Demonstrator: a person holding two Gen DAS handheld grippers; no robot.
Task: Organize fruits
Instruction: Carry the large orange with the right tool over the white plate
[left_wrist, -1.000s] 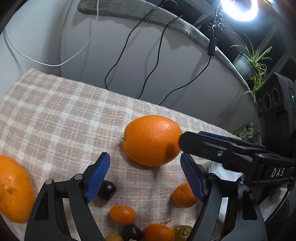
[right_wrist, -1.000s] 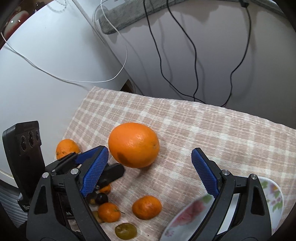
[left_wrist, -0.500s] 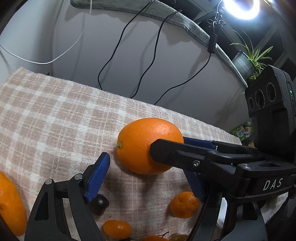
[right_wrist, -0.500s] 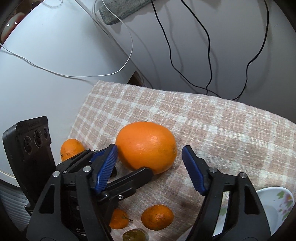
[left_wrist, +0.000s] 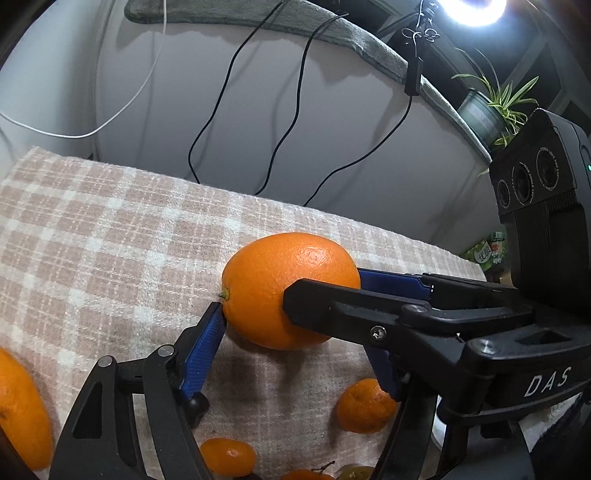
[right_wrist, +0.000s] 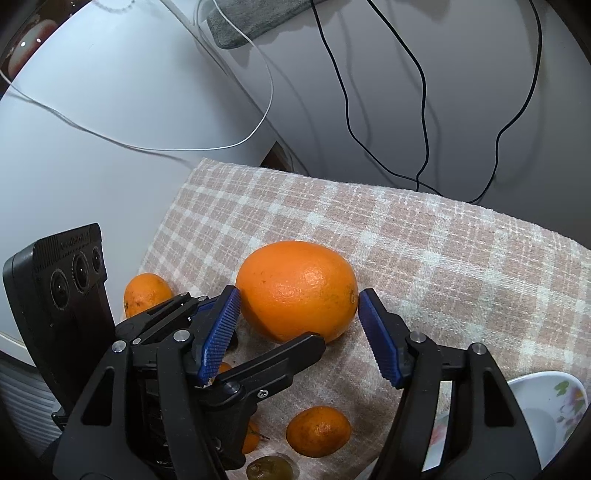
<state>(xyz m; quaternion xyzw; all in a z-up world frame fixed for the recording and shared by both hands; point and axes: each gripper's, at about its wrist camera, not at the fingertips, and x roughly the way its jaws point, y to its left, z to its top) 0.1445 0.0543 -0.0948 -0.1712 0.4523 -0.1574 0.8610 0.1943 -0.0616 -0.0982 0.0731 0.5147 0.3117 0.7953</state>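
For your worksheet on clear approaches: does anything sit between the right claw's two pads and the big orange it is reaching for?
No fruit or clutter does. The big orange lies between the right claw's pads. The left claw crowds in: one finger runs under the orange's near side, between the right claw's fingers.

Both wrist cameras sit close above the big orange (left_wrist: 290, 290) (right_wrist: 297, 290) and tilt down at it. The left wrist view faces it from its stem side, looking past it to the wall cables (left_wrist: 288, 122). The right wrist view faces it from the opposite flank (stem end on its right). They share the orange, the checked cloth (left_wrist: 110, 236) (right_wrist: 424, 236) and the small mandarin (left_wrist: 365, 406) (right_wrist: 318, 431) nearer the cameras.
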